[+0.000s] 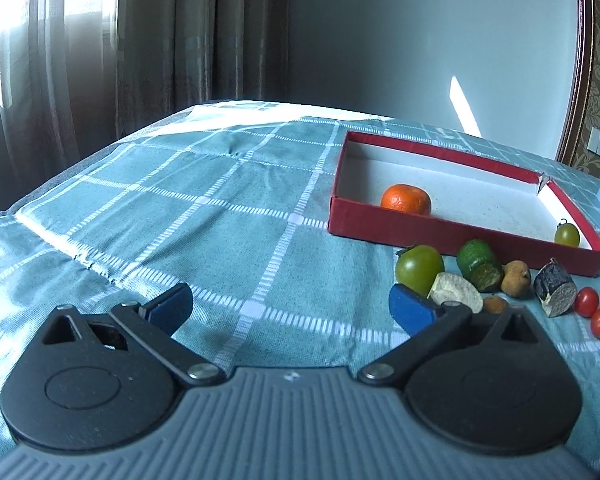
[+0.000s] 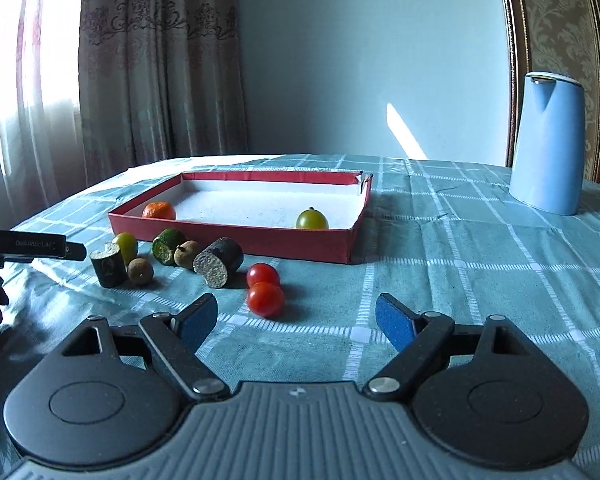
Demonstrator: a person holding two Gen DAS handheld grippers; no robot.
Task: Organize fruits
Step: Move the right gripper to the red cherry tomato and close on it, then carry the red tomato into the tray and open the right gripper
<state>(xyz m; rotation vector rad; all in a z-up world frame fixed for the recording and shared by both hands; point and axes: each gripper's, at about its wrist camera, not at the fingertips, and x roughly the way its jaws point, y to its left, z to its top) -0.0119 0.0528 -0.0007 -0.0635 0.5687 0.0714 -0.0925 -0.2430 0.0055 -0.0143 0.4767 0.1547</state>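
Nearest the cameras, the left gripper and the right gripper are both held wide open above the checked tablecloth, with nothing between their fingers. Just beyond the right gripper, two cherry tomatoes are seen touching each other. Further off, a row of mixed fruit pieces is laid beside the red tray, in which an orange and a green tomato are contained, well apart. A blue jug is seen farther right.

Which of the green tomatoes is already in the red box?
The smaller green tomato, in the red box at the end opposite the orange. The bigger green tomato lies outside on the cloth, among the loose fruit.
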